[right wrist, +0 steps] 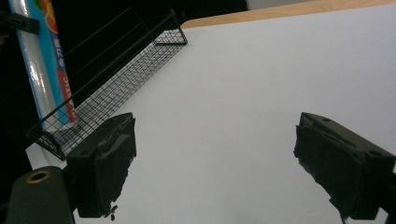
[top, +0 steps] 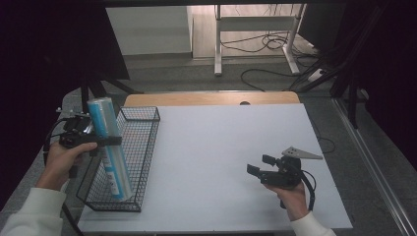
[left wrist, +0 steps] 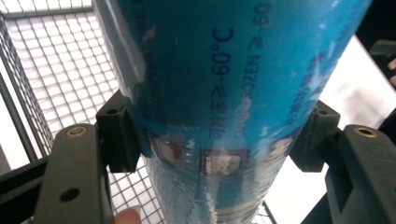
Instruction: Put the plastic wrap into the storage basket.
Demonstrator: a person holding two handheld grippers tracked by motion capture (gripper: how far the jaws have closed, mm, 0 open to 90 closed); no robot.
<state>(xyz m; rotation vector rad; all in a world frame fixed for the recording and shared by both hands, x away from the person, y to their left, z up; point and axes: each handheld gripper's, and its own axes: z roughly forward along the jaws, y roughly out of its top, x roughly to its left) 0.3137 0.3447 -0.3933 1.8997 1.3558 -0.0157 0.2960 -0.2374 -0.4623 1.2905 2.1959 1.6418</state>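
Right gripper (top: pixel 259 164): held by the person's right hand (top: pixel 293 196) over the near right part of the white table (top: pixel 221 147), well apart from the wire basket; its jaws are seen spread wide with nothing between them, and in the right gripper view bare tabletop is seen through the gap.
Grey plate (top: pixel 301 153): carried on top of the right gripper, pointed away from the basket.
Left gripper (left wrist: pixel 210 140): held by the person's left hand (top: pixel 61 160) just outside the basket's outer long wall; its jaws are clamped on the blue roll from both sides, as is seen in the left gripper view.
Blue roll (top: pixel 109 147): a long plastic-wrapped cylinder with "60°C" printed on its blue label; it is stood nearly upright and slightly tilted, its lower end inside the basket at the near end and its top raised well above the basket rim. Whether the lower end is rested on the basket floor cannot be told.
Wire basket (top: pixel 142 147): a long black mesh basket, laid along the left edge of the table, its near end close to the table's front edge.
Wooden edge (top: pixel 211 98): a strip of bare wood seen beyond the basket's far end, behind the white surface.
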